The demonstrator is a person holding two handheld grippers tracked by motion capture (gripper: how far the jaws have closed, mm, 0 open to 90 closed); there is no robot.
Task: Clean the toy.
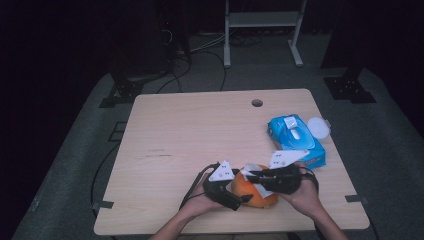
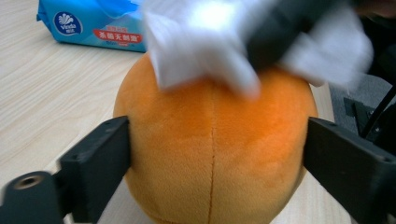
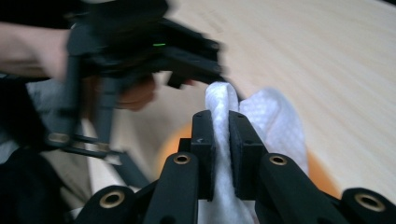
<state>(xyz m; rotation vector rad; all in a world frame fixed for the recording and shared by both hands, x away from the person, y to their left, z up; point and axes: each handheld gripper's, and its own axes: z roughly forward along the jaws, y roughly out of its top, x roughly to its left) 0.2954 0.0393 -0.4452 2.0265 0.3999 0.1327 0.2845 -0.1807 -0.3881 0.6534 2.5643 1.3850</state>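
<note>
Behind the orange plush ball (image 1: 257, 192), toward the table's (image 1: 190, 130) far right edge, lies a blue pack of wet wipes (image 1: 296, 141) with its round white lid (image 1: 318, 127) flipped open and a wipe apparently poking from the opening. The ball sits near the table's front edge, round, fuzzy, with a seam down its middle. The left gripper (image 2: 215, 163) clasps the ball on both flanks. The right gripper (image 3: 222, 140) is clenched on a white wipe (image 3: 261, 126) that it presses onto the ball's top.
</note>
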